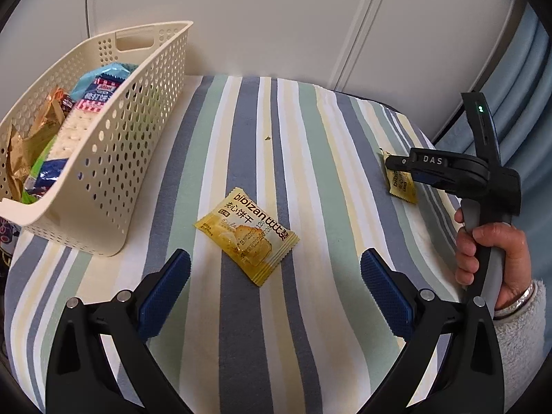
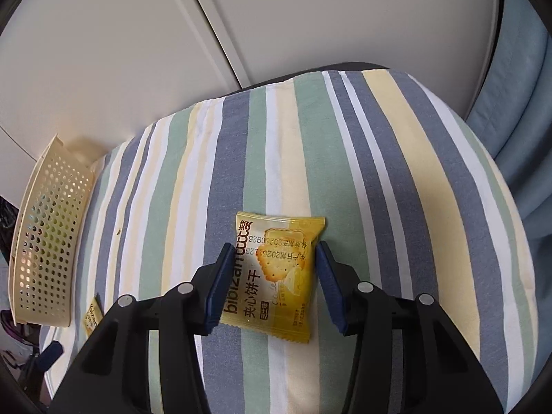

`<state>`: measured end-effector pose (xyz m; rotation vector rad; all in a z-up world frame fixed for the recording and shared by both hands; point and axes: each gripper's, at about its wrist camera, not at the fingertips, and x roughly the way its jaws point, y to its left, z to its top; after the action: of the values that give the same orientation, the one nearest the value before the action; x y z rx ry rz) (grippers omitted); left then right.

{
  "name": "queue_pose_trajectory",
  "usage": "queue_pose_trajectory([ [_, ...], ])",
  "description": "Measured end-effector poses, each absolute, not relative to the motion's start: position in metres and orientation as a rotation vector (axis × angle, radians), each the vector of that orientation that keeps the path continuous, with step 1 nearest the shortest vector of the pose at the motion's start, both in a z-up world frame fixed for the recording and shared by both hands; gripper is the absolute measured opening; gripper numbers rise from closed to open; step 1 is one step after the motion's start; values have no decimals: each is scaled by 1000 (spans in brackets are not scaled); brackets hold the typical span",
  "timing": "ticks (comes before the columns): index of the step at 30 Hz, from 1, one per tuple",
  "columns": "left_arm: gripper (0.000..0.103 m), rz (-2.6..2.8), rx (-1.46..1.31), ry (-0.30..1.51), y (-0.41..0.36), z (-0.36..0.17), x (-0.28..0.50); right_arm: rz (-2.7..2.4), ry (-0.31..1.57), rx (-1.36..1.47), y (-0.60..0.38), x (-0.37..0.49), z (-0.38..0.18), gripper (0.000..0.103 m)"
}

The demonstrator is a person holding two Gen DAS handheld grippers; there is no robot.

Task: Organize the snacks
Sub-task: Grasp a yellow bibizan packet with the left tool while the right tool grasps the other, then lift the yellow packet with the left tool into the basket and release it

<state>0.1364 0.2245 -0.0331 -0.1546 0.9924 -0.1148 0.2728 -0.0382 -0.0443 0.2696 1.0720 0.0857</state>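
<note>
The right gripper straddles 1 yellow packet on the striped counter, pads not yet closed. The left gripper is wide, near another packet. Slick foil may slip when squeezed, missing the basket.

I see the cloth as matt woven fabric, striped, with a slight grain and soft creases. On it, the basket looks like smooth cream plastic, perforated, faintly satin. Inside the basket, the wrappers are crinkled shiny foil and glossy film. Right of the basket, my near packet is glossy yellow film with a serrated edge; the far packet looks the same. My left gripper shows matt black plastic, bright metal pins and blue knurled rubbery pads. The sleeve beside it is fuzzy fleece.
</note>
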Motion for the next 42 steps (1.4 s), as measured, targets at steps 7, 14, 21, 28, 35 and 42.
queue_pose_trajectory([
  [7,100,13,-193,1054,213,-45,163,86,1075,208,-30,275,-44,49],
  [14,69,132,-216,1131,214,-67,183,98,1072,226,-32,273,-44,50],
  [21,63,202,-209,1121,211,-68,187,118,1066,275,-39,270,-45,50],
  [28,62,207,-199,1064,213,-58,187,140,1044,303,-44,267,-40,49],
  [35,59,183,-178,1014,208,-36,176,175,1014,316,-42,262,-34,48],
  [42,59,149,-167,979,202,-19,163,225,997,364,-44,258,-30,48],
])
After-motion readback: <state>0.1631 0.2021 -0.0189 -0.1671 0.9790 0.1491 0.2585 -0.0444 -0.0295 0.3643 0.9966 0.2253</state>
